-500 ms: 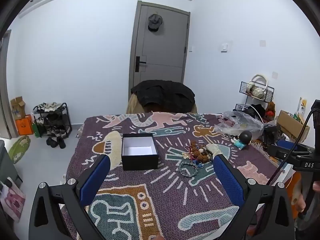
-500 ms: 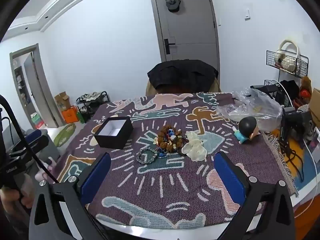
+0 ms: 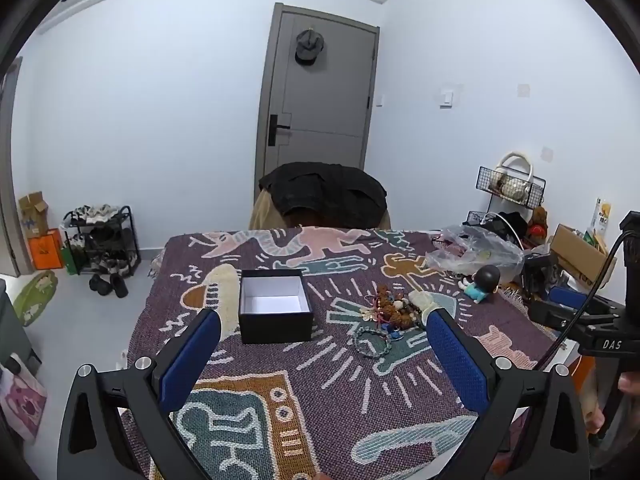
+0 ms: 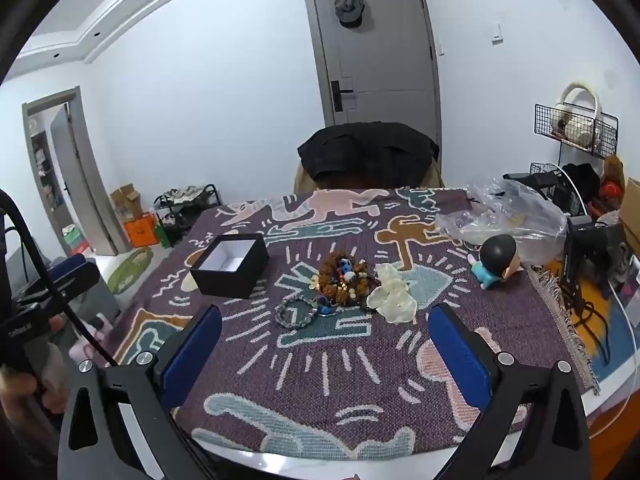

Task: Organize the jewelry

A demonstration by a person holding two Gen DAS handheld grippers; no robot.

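Note:
A black box (image 3: 275,312) (image 4: 232,266) with a white inside stands open on the patterned cloth. To its right lies a heap of brown beaded jewelry (image 3: 394,308) (image 4: 344,276), with a grey-green bead bracelet (image 3: 373,342) (image 4: 295,312) just in front and a pale translucent flower piece (image 4: 393,298) beside it. My left gripper (image 3: 322,344) hovers open over the near cloth, short of the box and the heap. Nothing sits between the wide-open blue pads of my right gripper (image 4: 324,342), which hangs near the table's front edge.
A small doll with a black head (image 4: 496,260) (image 3: 482,282) and a crumpled clear plastic bag (image 4: 508,216) lie at the right. A chair with a black jacket (image 3: 324,196) stands behind the table. Cables and black gear (image 4: 588,256) crowd the right edge. A shoe rack (image 3: 102,240) sits on the floor at left.

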